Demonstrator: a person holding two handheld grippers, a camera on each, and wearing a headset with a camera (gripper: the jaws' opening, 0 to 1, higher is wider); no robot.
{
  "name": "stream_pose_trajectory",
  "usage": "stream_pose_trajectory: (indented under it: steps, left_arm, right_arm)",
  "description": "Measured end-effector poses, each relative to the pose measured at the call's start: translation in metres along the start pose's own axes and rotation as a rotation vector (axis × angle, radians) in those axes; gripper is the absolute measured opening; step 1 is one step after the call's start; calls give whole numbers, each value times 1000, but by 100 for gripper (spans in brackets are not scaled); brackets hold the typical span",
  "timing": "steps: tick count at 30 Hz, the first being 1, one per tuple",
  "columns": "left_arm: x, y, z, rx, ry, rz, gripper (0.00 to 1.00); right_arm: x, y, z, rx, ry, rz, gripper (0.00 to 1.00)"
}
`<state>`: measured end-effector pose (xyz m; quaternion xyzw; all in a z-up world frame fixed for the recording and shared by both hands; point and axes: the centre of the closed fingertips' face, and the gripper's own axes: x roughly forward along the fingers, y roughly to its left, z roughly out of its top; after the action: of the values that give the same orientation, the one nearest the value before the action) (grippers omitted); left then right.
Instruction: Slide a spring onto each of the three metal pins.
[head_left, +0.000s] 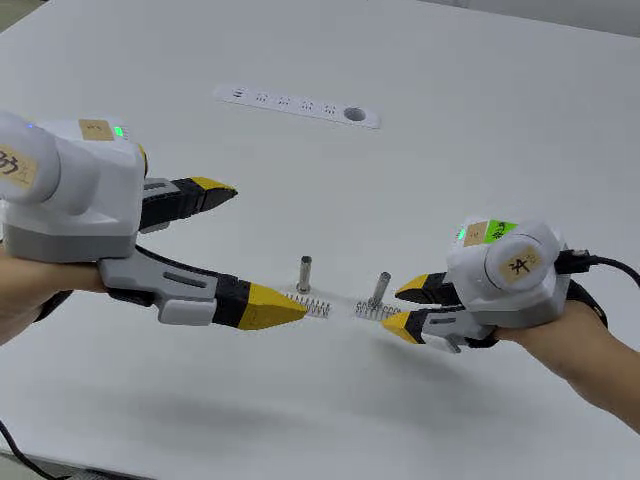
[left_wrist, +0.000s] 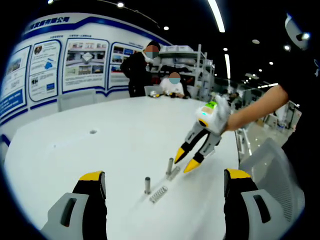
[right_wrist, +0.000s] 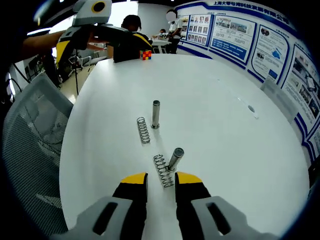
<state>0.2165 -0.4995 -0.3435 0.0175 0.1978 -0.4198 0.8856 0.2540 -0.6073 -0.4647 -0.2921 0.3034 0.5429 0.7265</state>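
Straddling spring (right_wrist: 161, 167), right gripper (right_wrist: 161, 178) jaws narrow; left gripper (left_wrist: 165, 175) jaws wide.

A tan sticker (head_left: 15, 165) on the left tool (head_left: 268, 250), at nine o'clock, bears a handwritten "33"; the round sticker (head_left: 520, 263) on the right tool (head_left: 393, 307) reads "4". In the left gripper view, the wall banner (left_wrist: 55, 21) at eleven o'clock ends in "公司"

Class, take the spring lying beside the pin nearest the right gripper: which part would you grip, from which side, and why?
Probably the near end of the spring, pinched across its coils, with the right gripper coming low from its own side. It lies flat, pointing at the fingers; the standing pin crowds its far end.
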Motion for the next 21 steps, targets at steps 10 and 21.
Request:
stream_pose_trajectory:
  steps: [10,21]
  left_arm:
    - [-2,4,-6,-12,9,7,100]
    - [-1,5,-10,-13,23,5,100]
  right_arm:
    - [12,-7,-10,18,56,5,17]
    - [17,1,-13,-8,64,45,12]
